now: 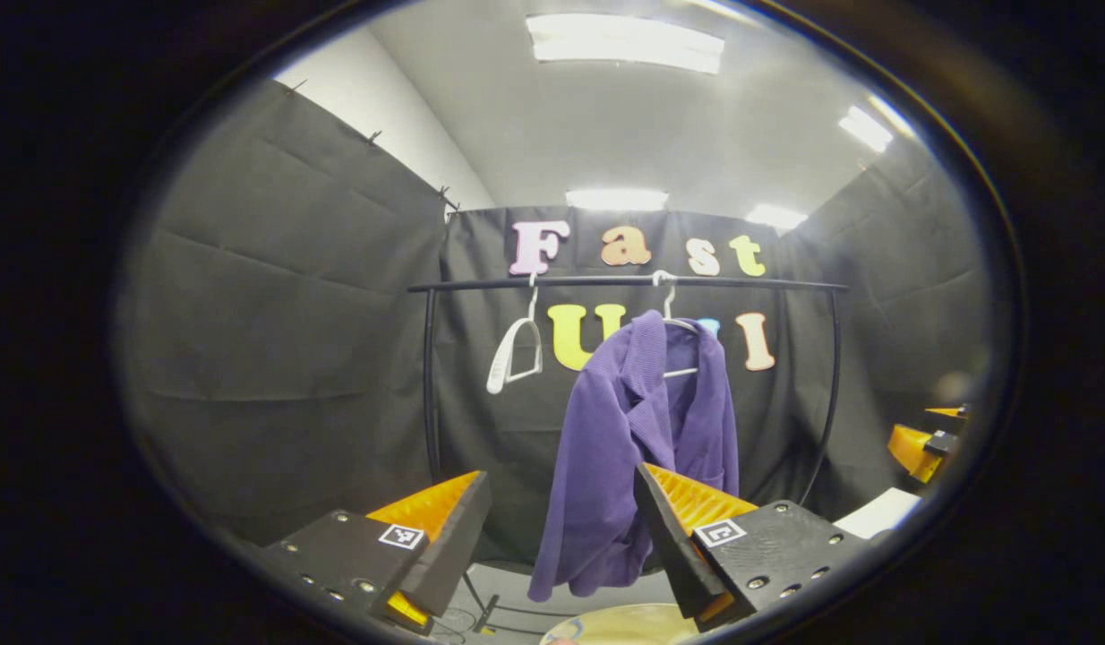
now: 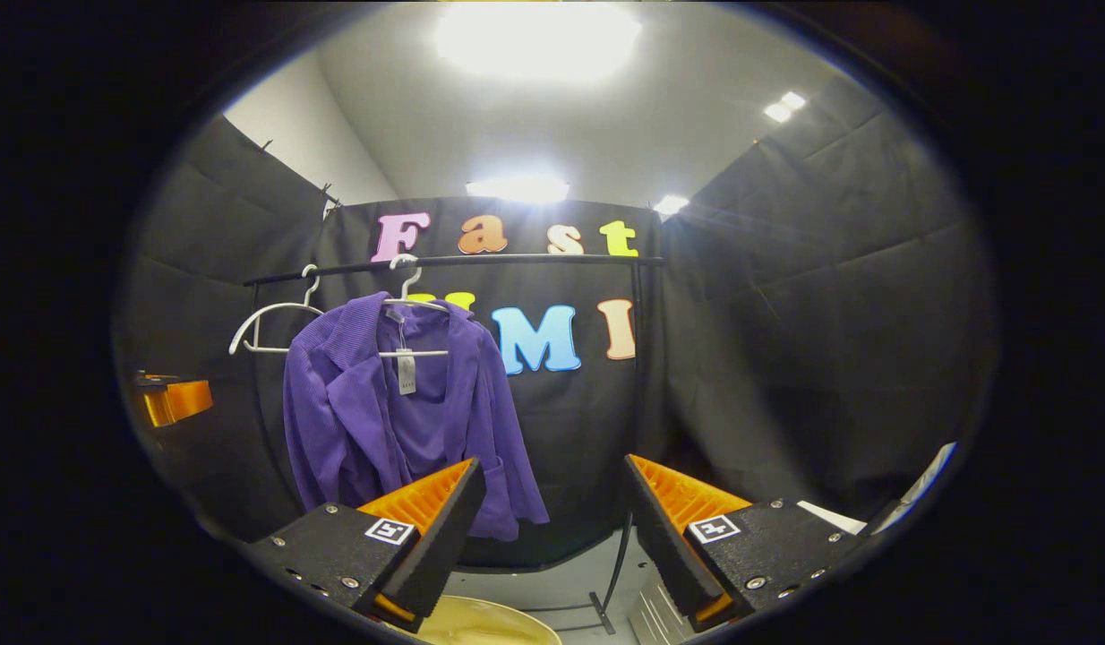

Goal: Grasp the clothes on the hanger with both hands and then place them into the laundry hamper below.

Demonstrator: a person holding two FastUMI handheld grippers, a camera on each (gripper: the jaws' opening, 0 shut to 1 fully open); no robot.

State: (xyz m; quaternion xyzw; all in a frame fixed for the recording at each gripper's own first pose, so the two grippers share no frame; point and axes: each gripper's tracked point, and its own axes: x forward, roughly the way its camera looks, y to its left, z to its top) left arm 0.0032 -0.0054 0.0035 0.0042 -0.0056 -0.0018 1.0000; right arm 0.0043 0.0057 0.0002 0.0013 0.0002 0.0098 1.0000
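Garment is soft, light, drapes freely on hanger; grip each shoulder. Left claw and right claw: spread wide, empty.

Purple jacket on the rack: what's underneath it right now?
Under the purple jacket lies pale floor, with the hamper's cream rim lower in the right gripper view. The jacket covers most of its white hanger; the hamper's inside is out of sight.

My left gripper points forward and slightly upward, its two fingers spread wide apart with nothing between them. My right gripper is held the same way, fingers parted and empty; it also shows at the right edge of the left gripper view.
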